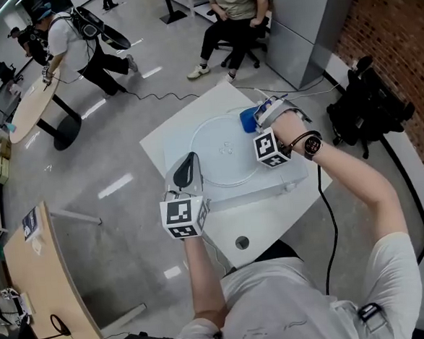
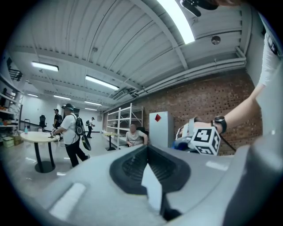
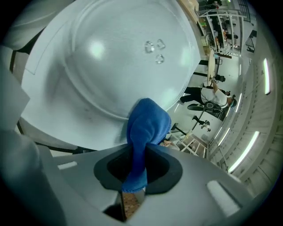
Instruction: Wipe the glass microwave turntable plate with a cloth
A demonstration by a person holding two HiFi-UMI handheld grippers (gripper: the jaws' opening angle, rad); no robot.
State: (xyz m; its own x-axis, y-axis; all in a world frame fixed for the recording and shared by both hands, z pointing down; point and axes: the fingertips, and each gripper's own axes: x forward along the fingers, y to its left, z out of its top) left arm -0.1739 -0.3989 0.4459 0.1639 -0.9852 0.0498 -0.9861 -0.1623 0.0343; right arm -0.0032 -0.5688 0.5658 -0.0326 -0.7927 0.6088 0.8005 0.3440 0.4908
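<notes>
Plate (image 3: pixel 124 53) rim under cloth (image 3: pixel 148 126) pinched in right tool (image 3: pixel 140 148); left tool (image 2: pixel 149 170) closed, empty.

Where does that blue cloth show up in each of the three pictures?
Head view: blue cloth at the glass plate's far-right rim.
Left gripper view: it peeks out right of centre.
Right gripper view: centre, between the jaws.
Shared landmark: the backpack-wearing person.

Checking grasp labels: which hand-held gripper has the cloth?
The right hand-held gripper: its jaws are shut on the blue cloth at the rim of the glass plate. The left hand-held gripper shows no cloth.
</notes>
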